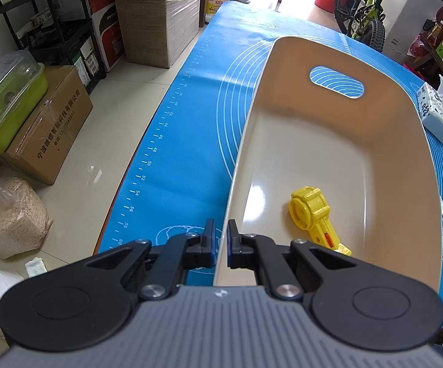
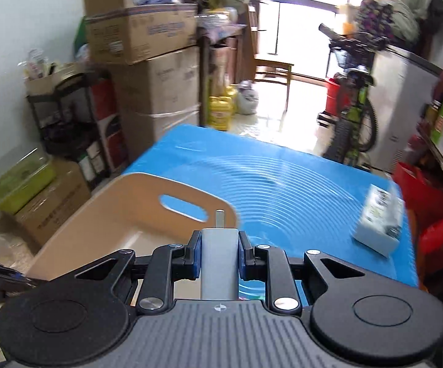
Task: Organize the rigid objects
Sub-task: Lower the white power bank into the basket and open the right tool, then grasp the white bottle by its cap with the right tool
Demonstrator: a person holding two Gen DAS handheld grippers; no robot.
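Your beige bin (image 1: 338, 141) sits upright on the blue mat, handle slot in its far wall. A yellow plastic toy (image 1: 313, 214) lies flat inside. Your white plug adapter (image 2: 219, 263) is clamped, prong forward.

Stacked cartons (image 2: 157, 86) line the sunlit tiled floor (image 1: 98, 153)

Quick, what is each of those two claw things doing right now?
Left gripper: shut on the beige bin's rim.
Right gripper: shut on a white plug adapter.
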